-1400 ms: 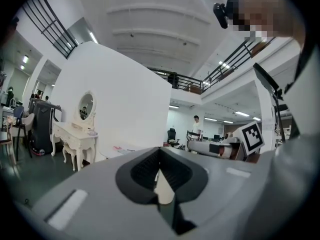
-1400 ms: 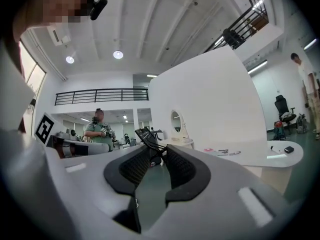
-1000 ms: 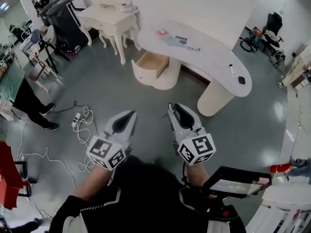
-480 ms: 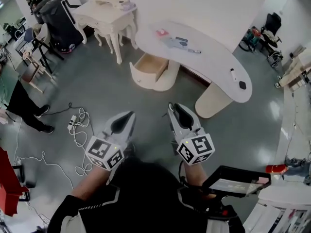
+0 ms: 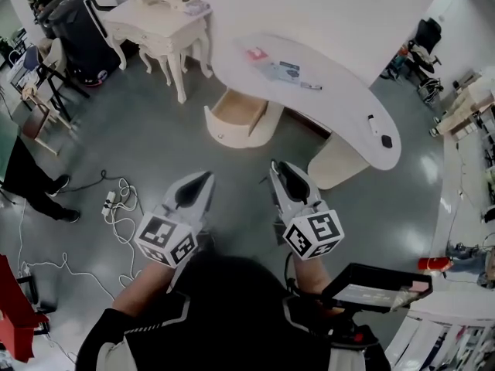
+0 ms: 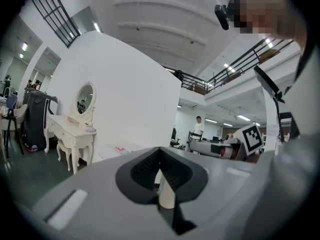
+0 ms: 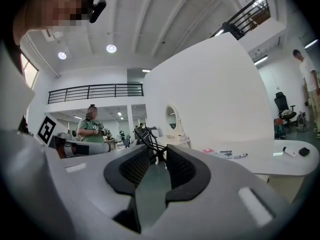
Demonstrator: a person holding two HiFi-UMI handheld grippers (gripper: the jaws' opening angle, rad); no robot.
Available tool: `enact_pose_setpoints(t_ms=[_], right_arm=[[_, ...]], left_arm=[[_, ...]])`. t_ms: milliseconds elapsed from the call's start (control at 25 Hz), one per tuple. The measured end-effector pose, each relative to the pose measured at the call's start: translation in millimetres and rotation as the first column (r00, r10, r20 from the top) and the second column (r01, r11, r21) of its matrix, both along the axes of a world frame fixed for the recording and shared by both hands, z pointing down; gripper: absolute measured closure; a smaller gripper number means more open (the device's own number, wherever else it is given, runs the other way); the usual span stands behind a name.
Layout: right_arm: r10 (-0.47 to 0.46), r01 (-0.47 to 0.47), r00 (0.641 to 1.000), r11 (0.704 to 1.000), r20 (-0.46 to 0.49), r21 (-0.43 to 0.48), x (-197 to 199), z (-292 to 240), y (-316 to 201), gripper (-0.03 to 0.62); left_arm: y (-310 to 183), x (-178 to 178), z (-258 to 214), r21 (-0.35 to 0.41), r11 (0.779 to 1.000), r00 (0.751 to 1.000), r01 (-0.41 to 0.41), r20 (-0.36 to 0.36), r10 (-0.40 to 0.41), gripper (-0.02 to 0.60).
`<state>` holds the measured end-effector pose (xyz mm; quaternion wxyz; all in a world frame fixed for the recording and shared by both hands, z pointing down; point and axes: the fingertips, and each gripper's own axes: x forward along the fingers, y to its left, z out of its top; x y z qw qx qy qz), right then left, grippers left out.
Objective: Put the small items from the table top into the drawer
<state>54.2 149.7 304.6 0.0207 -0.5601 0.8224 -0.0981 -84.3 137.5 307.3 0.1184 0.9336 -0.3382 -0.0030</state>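
Small items (image 5: pixel 282 70) lie along the curved white table (image 5: pixel 340 107), upper centre of the head view, with the open drawer (image 5: pixel 220 134) under its left end; I judge them light and rigid, best pinched across their narrow sides; my left gripper (image 5: pixel 206 176) is closed, empty; my right gripper (image 5: pixel 275 167) is partly open, empty; both are well short of the table.

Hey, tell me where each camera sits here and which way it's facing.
Head view: on the person's head, facing steeply down at the curved table and the open drawer; the forearms, left gripper and right gripper show.
Left gripper view: rides the left gripper, facing level along its jaws toward the dressing table.
Right gripper view: rides the right gripper, level along its parted jaws toward the curved table.
Shared: all three see the curved table.
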Motion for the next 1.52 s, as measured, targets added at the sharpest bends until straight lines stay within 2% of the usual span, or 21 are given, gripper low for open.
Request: enact_pose_setpoints(t_ms=[560, 840, 1160, 1520], right_arm=[[0.051, -0.052, 0.998, 0.999, -0.028, -0.016, -43.3, 2.6, -64.1, 0.491], [0.076, -0.078, 0.996, 0.997, -0.053, -0.028, -56.8, 2.8, -79.9, 0.491], [0.048, -0.05, 0.998, 0.998, -0.044, -0.05, -50.2, 12.7, -117.8, 0.491], [-0.02, 0.02, 1.0, 1.0, -0.013, 0.009, -20.6, 1.2, -185.7, 0.491]], left_arm=[[-68.5, -32.3, 3.3, 0.011, 0.995, 0.994, -0.103, -0.036, 0.103, 0.581], [-91.5, -47.7, 10.9, 0.0, 0.993, 0.991, -0.116, -0.064, 0.115, 0.581], [-127.2, -41.3, 18.6, -0.016, 0.996, 0.995, -0.082, -0.06, 0.081, 0.581], [-189.7, -10.5, 5.7, 0.016, 1.0, 0.999, -0.014, -0.035, 0.014, 0.581]])
